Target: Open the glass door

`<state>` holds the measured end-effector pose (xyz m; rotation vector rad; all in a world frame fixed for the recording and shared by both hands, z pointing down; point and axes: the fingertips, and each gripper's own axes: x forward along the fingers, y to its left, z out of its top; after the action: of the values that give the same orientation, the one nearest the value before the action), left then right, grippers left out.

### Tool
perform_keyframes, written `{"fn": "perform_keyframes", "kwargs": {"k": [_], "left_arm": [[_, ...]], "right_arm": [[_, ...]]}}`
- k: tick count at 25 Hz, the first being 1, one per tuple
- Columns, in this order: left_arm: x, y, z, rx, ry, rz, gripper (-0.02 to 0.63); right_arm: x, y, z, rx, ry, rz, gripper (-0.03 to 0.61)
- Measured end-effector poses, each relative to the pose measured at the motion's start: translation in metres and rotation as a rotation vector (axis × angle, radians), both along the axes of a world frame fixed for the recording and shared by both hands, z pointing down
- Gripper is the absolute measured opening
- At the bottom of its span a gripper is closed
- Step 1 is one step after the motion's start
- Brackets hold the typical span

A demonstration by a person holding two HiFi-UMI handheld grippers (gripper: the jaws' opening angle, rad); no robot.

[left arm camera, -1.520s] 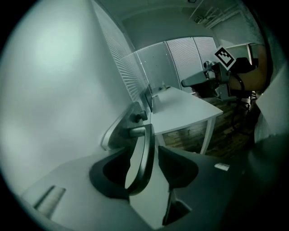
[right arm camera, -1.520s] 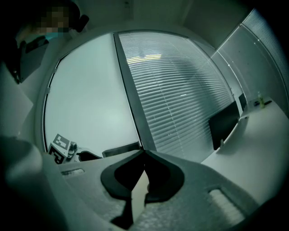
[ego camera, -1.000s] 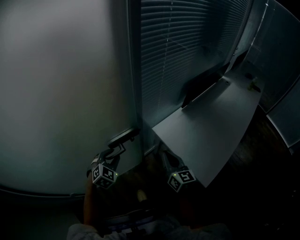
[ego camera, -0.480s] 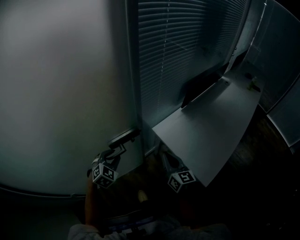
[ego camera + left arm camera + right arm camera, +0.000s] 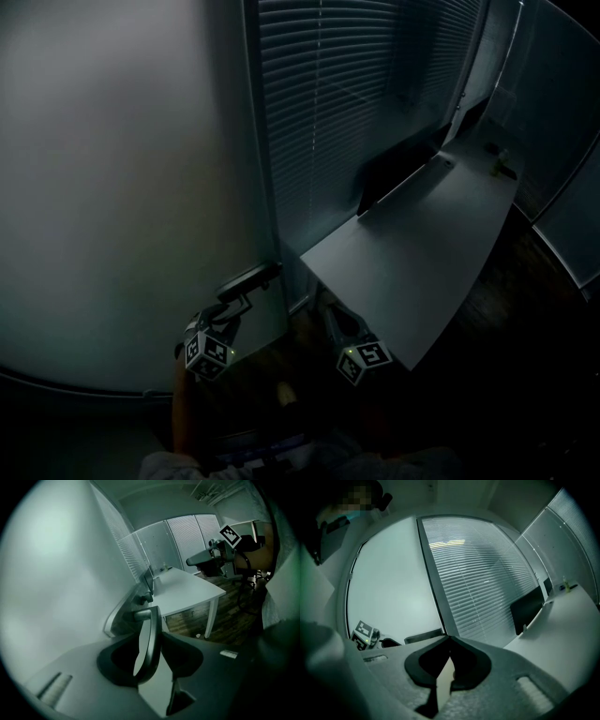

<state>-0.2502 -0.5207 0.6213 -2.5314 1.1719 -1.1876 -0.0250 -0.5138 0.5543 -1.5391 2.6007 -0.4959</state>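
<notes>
Dim, blue-grey, low-contrast frames.
Soft glow comes through the frosted glass door (image 5: 122,187); the floor (image 5: 506,319) right of it goes near black. Gripper views vignette and bend hard at edges, near foreground soft.

2 claws, the left claw (image 5: 229,306) and the right claw (image 5: 331,315), 1 glass door (image 5: 112,187), 1 handle (image 5: 248,277), 1 table (image 5: 422,244), 1 monitor (image 5: 398,169).
</notes>
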Motion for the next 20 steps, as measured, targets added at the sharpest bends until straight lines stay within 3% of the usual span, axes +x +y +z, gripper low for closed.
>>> {"fn": "perform_keyframes", "kwargs": {"k": [20], "left_arm": [[0.018, 0.043, -0.002, -0.020, 0.000, 0.013, 0.169]], "right_arm": [[0.032, 0.029, -0.015, 0.030, -0.005, -0.017, 0.002]]}}
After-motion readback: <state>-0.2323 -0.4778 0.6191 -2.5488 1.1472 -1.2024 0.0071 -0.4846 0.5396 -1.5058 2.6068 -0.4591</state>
